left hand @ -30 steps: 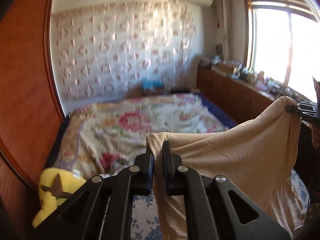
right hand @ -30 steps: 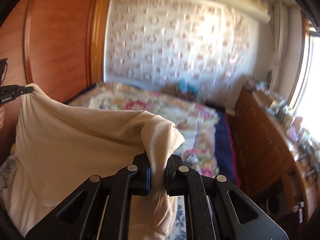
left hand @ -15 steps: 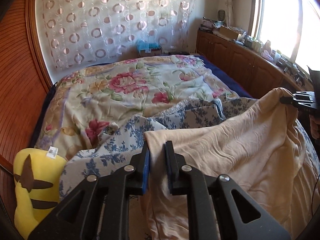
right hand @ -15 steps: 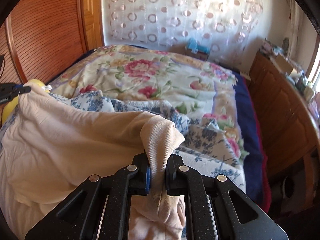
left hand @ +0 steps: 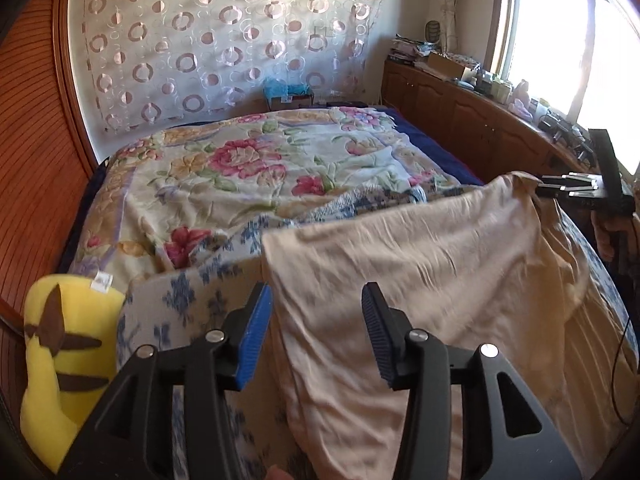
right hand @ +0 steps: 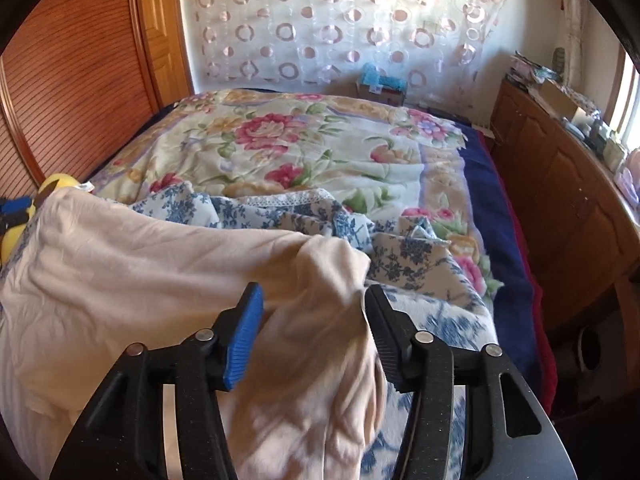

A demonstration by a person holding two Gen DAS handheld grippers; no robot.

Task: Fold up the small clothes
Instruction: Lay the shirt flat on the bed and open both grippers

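Note:
A cream-coloured garment lies spread on the blue-flowered sheet at the near end of the bed; it also shows in the right wrist view. My left gripper is open, its jaws wide apart over the garment's left corner. My right gripper is open, with the garment's right corner lying loose between its jaws. The right gripper also shows at the far right of the left wrist view, beside the raised cloth corner.
A yellow plush toy sits at the bed's left edge. A flowered quilt covers the far bed. A wooden wardrobe stands left, a wooden cabinet with clutter runs along the right under the window.
Both grippers lowered the garment from the air onto the bed, then opened and let go of its corners.

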